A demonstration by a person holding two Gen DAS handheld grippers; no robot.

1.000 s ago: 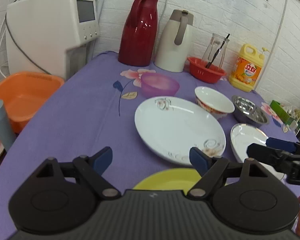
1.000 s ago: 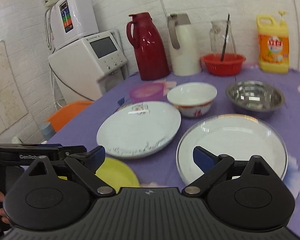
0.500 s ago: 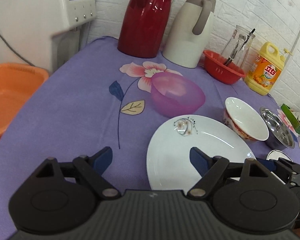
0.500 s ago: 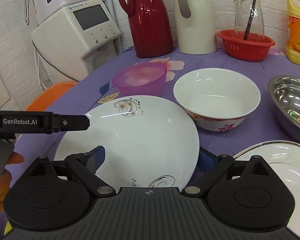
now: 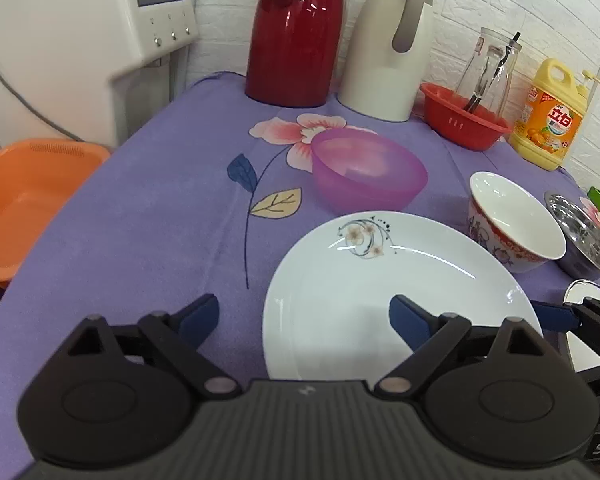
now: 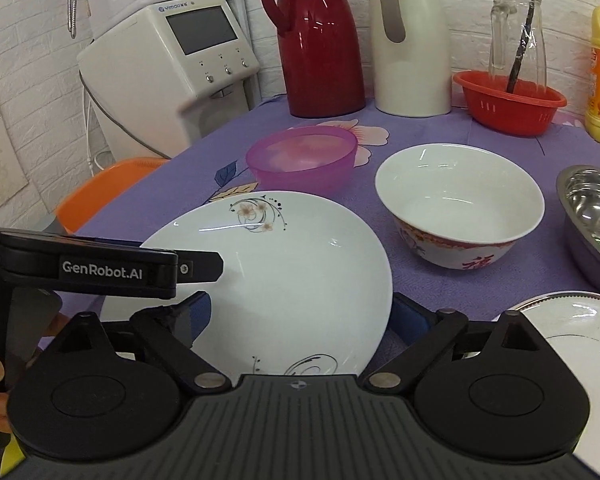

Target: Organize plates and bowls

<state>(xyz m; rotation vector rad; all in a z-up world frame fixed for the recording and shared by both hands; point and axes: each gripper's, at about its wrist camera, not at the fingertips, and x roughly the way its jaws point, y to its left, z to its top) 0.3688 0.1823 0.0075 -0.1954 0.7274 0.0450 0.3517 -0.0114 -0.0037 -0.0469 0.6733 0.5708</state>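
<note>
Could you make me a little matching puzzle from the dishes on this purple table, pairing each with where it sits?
Things:
1. purple plastic bowl
2. glass jug
3. steel bowl
4. flowered white plate

Places:
a. standing in the red basket
b. nearest the cameras, in front of both grippers
c. far right, beside the white bowl
d. just behind the plate

Pairs: 1-d, 2-a, 3-c, 4-b

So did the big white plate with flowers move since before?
No. The white plate sits just in front of the purple bowl, as before; only the cameras came closer.
</note>
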